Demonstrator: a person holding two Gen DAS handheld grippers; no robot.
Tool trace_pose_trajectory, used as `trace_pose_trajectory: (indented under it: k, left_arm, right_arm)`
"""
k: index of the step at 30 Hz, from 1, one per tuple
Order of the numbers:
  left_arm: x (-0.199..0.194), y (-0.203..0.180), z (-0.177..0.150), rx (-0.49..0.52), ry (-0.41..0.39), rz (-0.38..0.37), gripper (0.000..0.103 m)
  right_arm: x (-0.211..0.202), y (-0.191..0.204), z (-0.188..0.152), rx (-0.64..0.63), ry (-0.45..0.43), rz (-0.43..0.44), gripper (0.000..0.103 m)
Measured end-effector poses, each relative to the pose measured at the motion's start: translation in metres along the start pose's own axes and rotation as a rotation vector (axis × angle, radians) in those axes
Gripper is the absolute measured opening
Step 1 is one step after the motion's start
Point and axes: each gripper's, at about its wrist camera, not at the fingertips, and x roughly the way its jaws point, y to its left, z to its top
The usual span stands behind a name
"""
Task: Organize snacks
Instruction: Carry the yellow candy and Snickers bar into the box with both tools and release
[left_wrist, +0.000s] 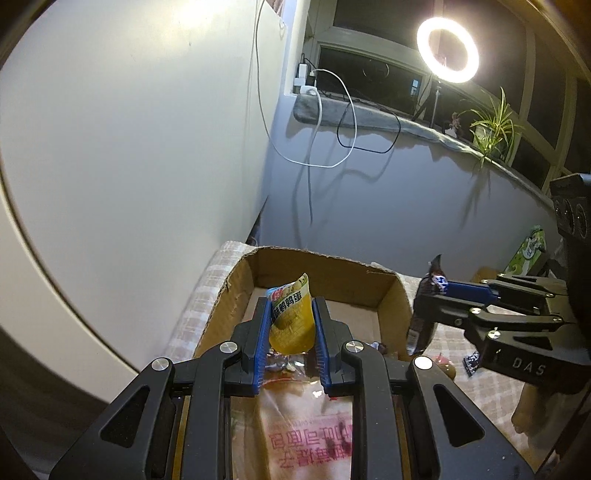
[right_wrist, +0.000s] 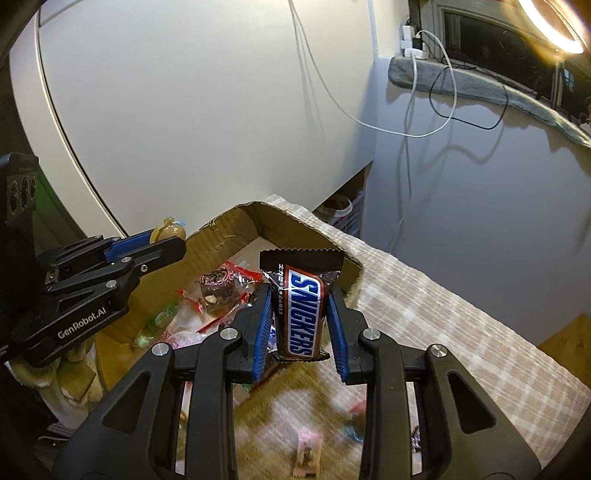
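My left gripper (left_wrist: 290, 308) is shut on a yellow quail-egg snack packet (left_wrist: 291, 317) and holds it above the open cardboard box (left_wrist: 236, 280). My right gripper (right_wrist: 300, 295) is shut on a brown Snickers bar (right_wrist: 301, 314), held upright over the box's near right corner (right_wrist: 351, 266). The right gripper also shows in the left wrist view (left_wrist: 430, 291), to the right of the box. The left gripper shows in the right wrist view (right_wrist: 166, 240), over the box's left wall. Several wrapped snacks (right_wrist: 218, 291) lie inside the box.
The box stands on a checked cloth (right_wrist: 424, 295). Loose sweets (right_wrist: 306, 450) lie on the cloth near me. A green carton (left_wrist: 528, 251) stands at the right. White walls, hanging cables (left_wrist: 332, 110) and a ring light (left_wrist: 447, 50) are behind.
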Motion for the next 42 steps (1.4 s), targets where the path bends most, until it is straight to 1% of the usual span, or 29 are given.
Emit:
trace_pose_trajectory:
  k: [5, 9, 18, 22, 24, 26, 27, 28, 29, 30, 32, 34, 36, 42]
  left_arm:
    - [0.006, 0.003, 0.0, -0.007, 0.012, -0.007, 0.021]
    - [0.005, 0.003, 0.002, -0.007, 0.007, -0.009, 0.021]
    - [0.003, 0.007, 0.003, -0.012, 0.003, 0.009, 0.022]
    - [0.001, 0.005, 0.004, -0.001, 0.001, 0.019, 0.023]
    - [0.001, 0.005, 0.004, 0.0, -0.002, 0.027, 0.027]
    - [0.001, 0.005, 0.005, 0.0, -0.003, 0.027, 0.028]
    - [0.0, 0.005, 0.005, 0.002, -0.004, 0.028, 0.03]
    - [0.0, 0.005, 0.005, 0.002, -0.006, 0.031, 0.034]
    - [-0.001, 0.005, 0.006, 0.003, -0.009, 0.032, 0.036]
    - [-0.002, 0.005, 0.006, 0.003, -0.012, 0.033, 0.042]
    - [-0.003, 0.006, 0.006, 0.001, -0.02, 0.034, 0.05]
    - [-0.006, 0.006, 0.006, 0.001, -0.03, 0.038, 0.061]
    - [-0.008, 0.006, 0.007, 0.0, -0.035, 0.036, 0.067]
    - [-0.019, 0.003, 0.007, 0.005, -0.043, 0.038, 0.07]
  right_arm:
    - [0.013, 0.006, 0.002, -0.014, 0.018, 0.012, 0.03]
    - [0.021, 0.008, 0.002, -0.019, 0.03, 0.015, 0.03]
    - [0.025, 0.013, 0.001, -0.038, 0.04, 0.014, 0.03]
    - [0.024, 0.015, 0.001, -0.042, 0.037, 0.014, 0.032]
    - [0.023, 0.016, 0.002, -0.045, 0.035, 0.012, 0.038]
    - [0.022, 0.018, 0.001, -0.054, 0.03, 0.005, 0.057]
    - [0.02, 0.019, 0.001, -0.059, 0.026, 0.0, 0.061]
    - [0.019, 0.02, 0.0, -0.067, 0.02, -0.006, 0.067]
    - [0.017, 0.021, 0.0, -0.072, 0.018, -0.01, 0.071]
    - [0.016, 0.022, 0.0, -0.081, 0.015, -0.016, 0.073]
    - [0.014, 0.025, -0.001, -0.096, 0.016, -0.023, 0.084]
    - [0.012, 0.027, -0.002, -0.109, 0.017, -0.036, 0.088]
    - [0.011, 0.029, -0.003, -0.117, 0.019, -0.045, 0.091]
    - [0.004, 0.033, -0.006, -0.134, 0.027, -0.076, 0.091]
